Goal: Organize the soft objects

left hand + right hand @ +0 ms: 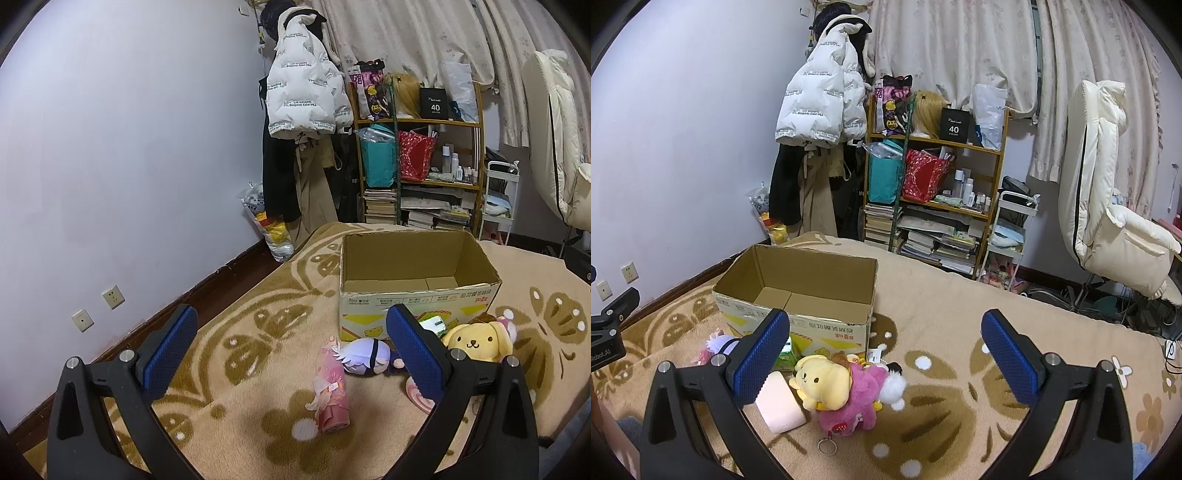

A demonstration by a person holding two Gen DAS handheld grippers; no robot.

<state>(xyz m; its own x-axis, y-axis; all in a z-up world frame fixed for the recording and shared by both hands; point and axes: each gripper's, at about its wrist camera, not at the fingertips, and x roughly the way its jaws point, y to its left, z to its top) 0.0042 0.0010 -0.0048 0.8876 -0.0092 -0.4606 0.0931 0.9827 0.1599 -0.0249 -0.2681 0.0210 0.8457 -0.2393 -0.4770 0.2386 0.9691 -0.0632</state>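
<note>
Left wrist view: we hold both grippers (291, 347) (884, 350) spread, empty; at 12 o'clock, a black box (955, 124) reads "40" (jacket (303, 81) print illegible).

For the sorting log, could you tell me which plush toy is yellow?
The dog-faced plush beside the pink plush; the doll is purple-haired.

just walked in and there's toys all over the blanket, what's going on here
A person holds a hand-held gripper in each hand, tidying soft toys. The left hand-held gripper and right hand-held gripper are both open and holding nothing. The cardboard box looks empty; the yellow dog plush, pink plush and purple-haired doll lie in front of it.
</note>
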